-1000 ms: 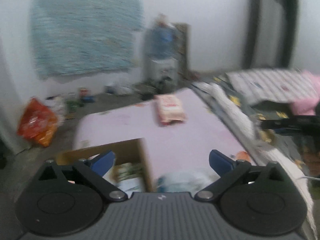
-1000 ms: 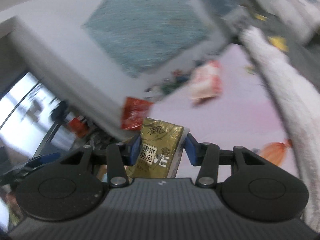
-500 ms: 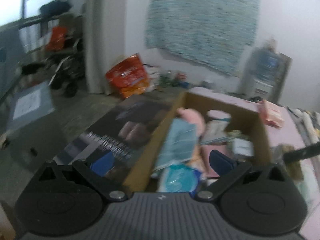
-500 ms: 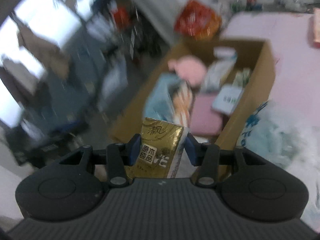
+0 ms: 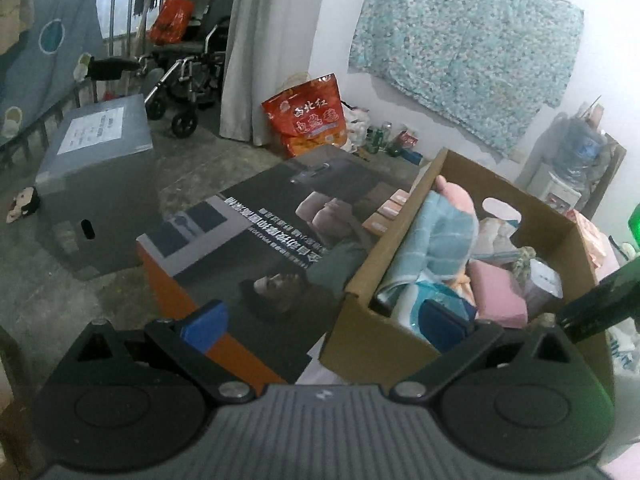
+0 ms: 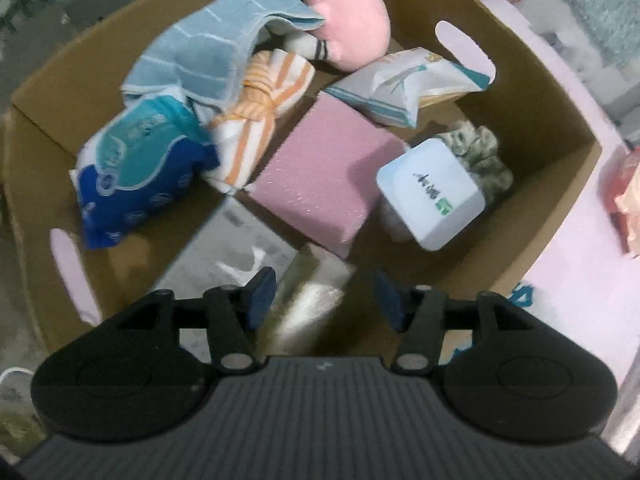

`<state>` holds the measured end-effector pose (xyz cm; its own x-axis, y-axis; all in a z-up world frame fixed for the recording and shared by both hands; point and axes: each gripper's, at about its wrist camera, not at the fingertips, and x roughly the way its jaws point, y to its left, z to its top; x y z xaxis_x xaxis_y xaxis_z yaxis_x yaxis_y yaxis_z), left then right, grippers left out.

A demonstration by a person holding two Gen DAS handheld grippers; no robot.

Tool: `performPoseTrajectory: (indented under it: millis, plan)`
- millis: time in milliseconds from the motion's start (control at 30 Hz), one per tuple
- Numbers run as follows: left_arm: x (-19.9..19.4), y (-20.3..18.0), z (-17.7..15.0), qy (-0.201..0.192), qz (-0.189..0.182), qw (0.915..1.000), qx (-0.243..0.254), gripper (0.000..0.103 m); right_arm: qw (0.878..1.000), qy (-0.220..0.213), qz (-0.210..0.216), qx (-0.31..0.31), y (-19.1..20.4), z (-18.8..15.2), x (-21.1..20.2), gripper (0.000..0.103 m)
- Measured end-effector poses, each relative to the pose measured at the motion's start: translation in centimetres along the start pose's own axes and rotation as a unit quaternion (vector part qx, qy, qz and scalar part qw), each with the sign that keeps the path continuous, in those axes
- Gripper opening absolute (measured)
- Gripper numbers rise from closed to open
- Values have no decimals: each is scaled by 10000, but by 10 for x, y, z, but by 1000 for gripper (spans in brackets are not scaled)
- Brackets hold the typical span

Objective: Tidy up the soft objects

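Right gripper (image 6: 324, 298), pointing down into the cardboard box (image 6: 552, 208), is opening with the blurred tissue pack (image 6: 308, 300) slipping free between its pads; left gripper (image 5: 324, 320) spread empty; risk: the pack wedges upright against the near wall instead of lying flat.

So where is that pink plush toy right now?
In the right wrist view the pink plush toy lies at the far end of the cardboard box, partly under the blue towel, beside the orange-striped cloth.
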<state>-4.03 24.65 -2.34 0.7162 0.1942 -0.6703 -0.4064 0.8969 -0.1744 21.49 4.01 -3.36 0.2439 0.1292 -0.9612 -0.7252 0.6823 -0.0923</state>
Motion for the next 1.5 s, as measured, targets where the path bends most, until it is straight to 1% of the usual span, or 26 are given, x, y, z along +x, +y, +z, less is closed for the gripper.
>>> performPoseTrajectory:
  millis: [100,133,200,267,367,433,533,633,667,700,767,833,867,900,967,1100,1167,1233,1333,1400,1467,1500]
  plan:
    - [1,7,-4,-20,51,10000,0,102,9999,-87,-60,106,1,2,-5,52]
    - [2,9,-4,-23,44,10000,-14,102,9997,-140,29,200,0,3,-9,52]
    - [2,12,-5,-19,12,10000,-56,102,9982,-184,342,454,-2,6,-12,47]
    - [2,14,-5,-23,-25,9999,-98,102,9942,-206,719,770,-4,9,-16,47]
    - [0,15,-7,-34,-99,9998,-145,102,9877,-359,1037,1110,-4,11,-22,47]
    - [-3,16,-9,-51,-148,9997,-163,102,9835,-612,1152,1251,-4,7,-33,49]
    - [-10,15,-11,-94,-239,9995,-168,102,9721,-1199,1378,1469,-4,-11,-61,57]
    - [-18,12,-13,-161,-359,9991,-126,102,9549,-1917,1442,1751,-6,-48,-95,68]
    - [-22,10,-14,-207,-408,9989,-68,102,9496,-2149,1386,1815,-6,-62,-106,75]
    - [-25,7,-14,-256,-446,9987,3,102,9457,-2358,1279,1835,-4,-77,-116,79]
    - [-33,-4,-14,-384,-499,9977,242,102,9370,-2820,976,1815,3,-110,-138,84]
    - [-40,-17,-14,-504,-507,9960,544,102,9274,-3176,734,1834,10,-142,-153,89]
    - [-45,-26,-14,-568,-507,9945,725,103,9211,-3350,619,1885,14,-161,-160,94]
    - [-49,-35,-15,-626,-512,9927,897,103,9166,-3459,541,1930,18,-176,-165,98]
    - [-54,-51,-16,-685,-568,9894,1148,103,9078,-3636,351,2059,26,-205,-169,102]
    - [-58,-79,-21,-587,-832,9856,1350,103,8995,-3721,-150,2285,44,-244,-163,102]
    - [-59,-91,-26,-520,-973,9838,1416,103,8977,-3680,-374,2395,53,-260,-154,102]
    - [-61,-102,-31,-490,-1052,9819,1495,103,8981,-3605,-551,2460,60,-268,-146,102]
    - [-64,-116,-38,-471,-1089,9792,1645,103,8975,-3493,-817,2565,71,-279,-135,102]
    - [-66,-124,-43,-451,-1113,9775,1736,103,8949,-3457,-1057,2618,79,-284,-131,102]
    - [-66,-131,-46,-380,-1072,9781,1741,103,8915,-3424,-1392,2618,88,-288,-127,102]
    - [-65,-134,-48,-326,-986,9789,1759,103,8897,-3407,-1552,2612,91,-289,-127,102]
